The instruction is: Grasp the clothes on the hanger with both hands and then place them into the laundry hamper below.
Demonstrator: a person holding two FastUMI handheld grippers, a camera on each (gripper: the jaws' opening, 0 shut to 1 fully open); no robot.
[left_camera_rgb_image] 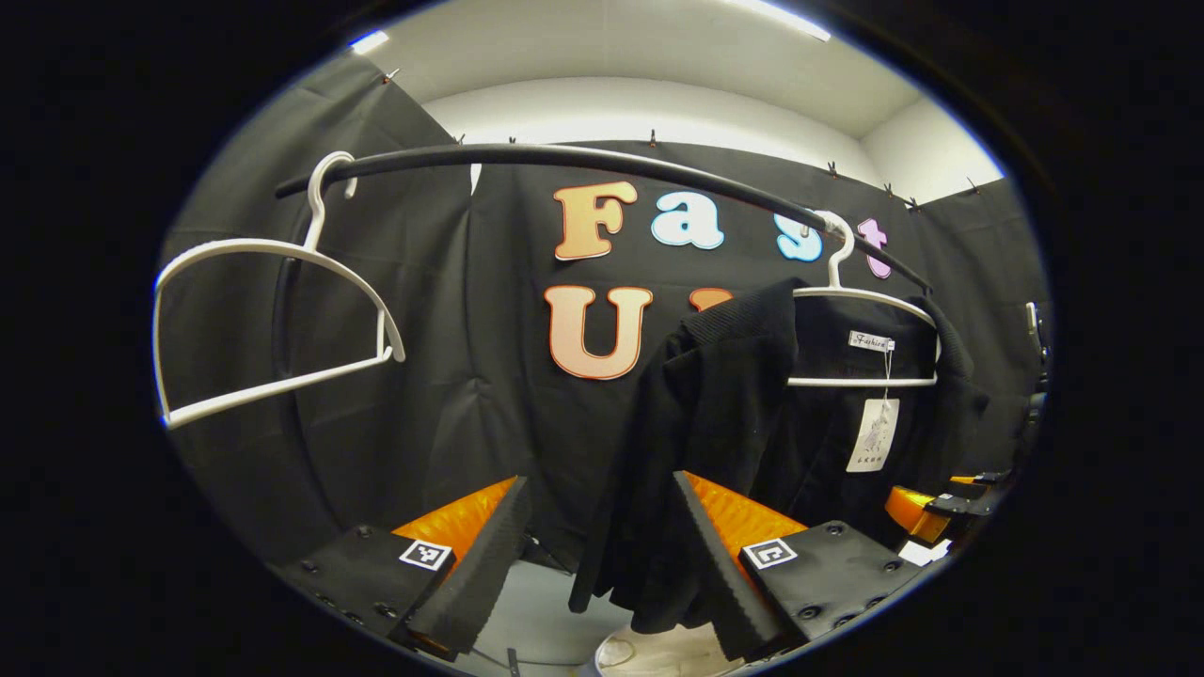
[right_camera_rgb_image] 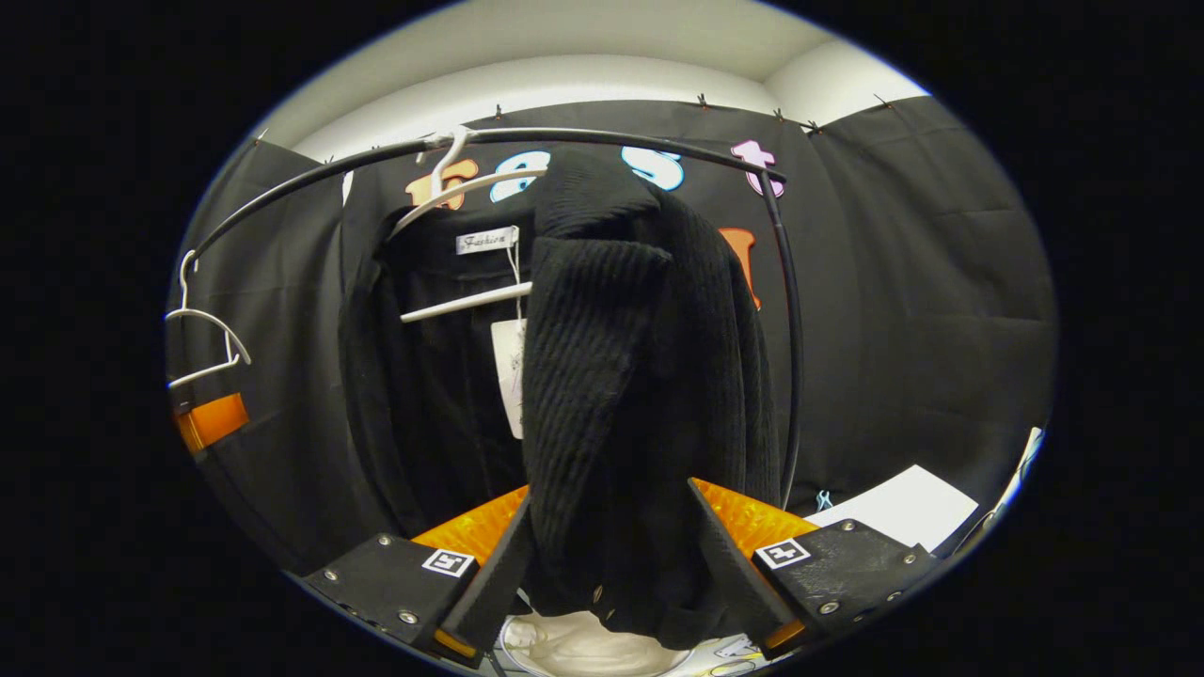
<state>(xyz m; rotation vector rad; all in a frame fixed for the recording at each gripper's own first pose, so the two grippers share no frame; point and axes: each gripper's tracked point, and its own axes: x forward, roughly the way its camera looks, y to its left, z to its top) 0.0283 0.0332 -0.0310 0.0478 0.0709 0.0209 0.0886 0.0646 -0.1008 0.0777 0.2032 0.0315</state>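
Garment [right_camera_rgb_image: 640, 376], black and ribbed, hangs from a white hanger [right_camera_rgb_image: 466, 301] on the dark rail [right_camera_rgb_image: 602, 139], its long axis running straight down toward the pale hamper [right_camera_rgb_image: 583, 649] whose rim I see below the hem. In the right gripper view my right gripper [right_camera_rgb_image: 611, 564] has its fingers spread wide, and the garment's front panel hangs between them or just beyond; I cannot tell whether either finger touches the cloth. In the left gripper view my left gripper [left_camera_rgb_image: 602, 555] is likewise spread, and the near edge of the garment [left_camera_rgb_image: 715, 423] hangs just ahead of its right-hand finger, most of the cloth lying off to that side. I judge the right gripper the better placed: it is centred on the panel, whereas the left must shift toward the garment before closing. Neither gripper holds anything, so the grasp is not yet made. A second, bare hanger [left_camera_rgb_image: 273, 310] hangs farther along the rail, well apart from the garment. A paper tag [left_camera_rgb_image: 873, 434] dangles inside the collar.
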